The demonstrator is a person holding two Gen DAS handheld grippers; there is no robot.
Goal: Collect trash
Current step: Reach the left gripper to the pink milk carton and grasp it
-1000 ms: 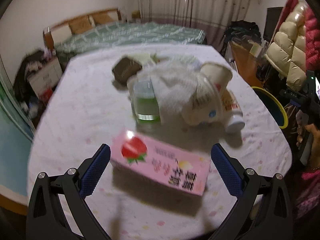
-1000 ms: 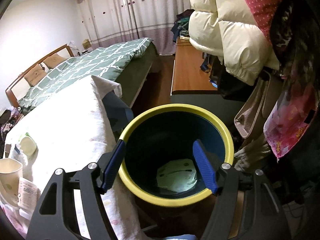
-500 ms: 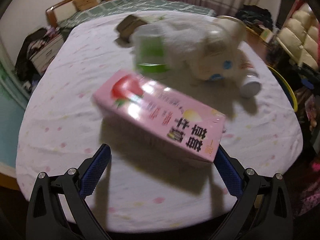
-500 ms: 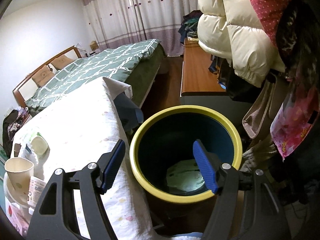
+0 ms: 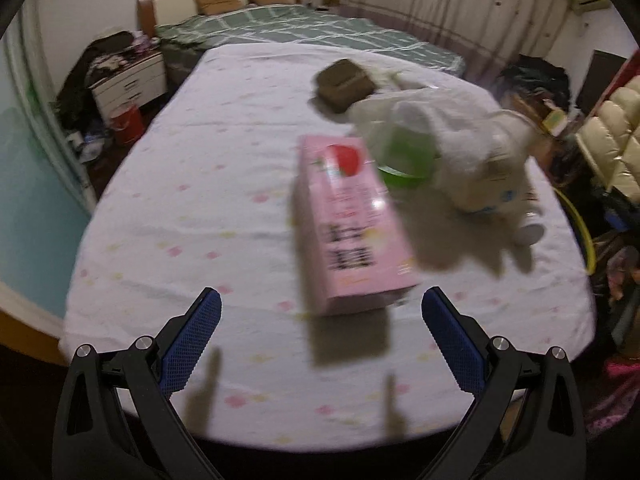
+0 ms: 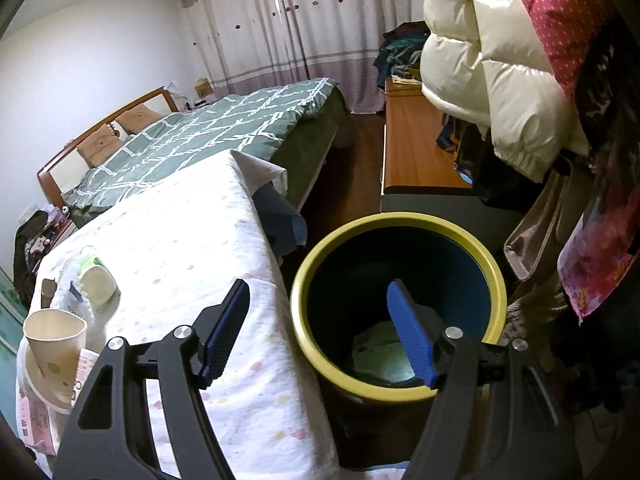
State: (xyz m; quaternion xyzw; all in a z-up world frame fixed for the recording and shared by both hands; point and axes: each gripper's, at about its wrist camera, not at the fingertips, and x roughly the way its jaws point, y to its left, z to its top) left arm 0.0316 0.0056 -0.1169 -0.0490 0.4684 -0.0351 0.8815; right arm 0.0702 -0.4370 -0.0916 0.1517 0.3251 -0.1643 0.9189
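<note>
A pink carton point(image 5: 348, 224) with a strawberry print lies on the white floral tablecloth point(image 5: 208, 184), end-on to my left gripper point(image 5: 320, 316), which is open and empty just short of it. Behind the carton are a clear cup with green liquid point(image 5: 404, 156), a white plastic bag point(image 5: 452, 120), a paper cup and a small bottle point(image 5: 528, 224). My right gripper point(image 6: 318, 300) is open and empty over the near rim of a yellow-rimmed dark bin point(image 6: 396, 304) with pale trash point(image 6: 380, 356) at the bottom. The paper cup point(image 6: 56, 336) shows at left.
A brown box point(image 5: 344, 84) sits further back on the table. A green bed point(image 6: 208, 136) lies beyond the table. A wooden desk point(image 6: 416, 148) and hanging coats point(image 6: 492, 60) stand right of the bin. A nightstand point(image 5: 128, 76) is at the left.
The left view has swung so the pink carton now lies lengthwise between the fingers instead of across them. The right gripper drifted left, toward the table edge. Both jaws stayed open.
</note>
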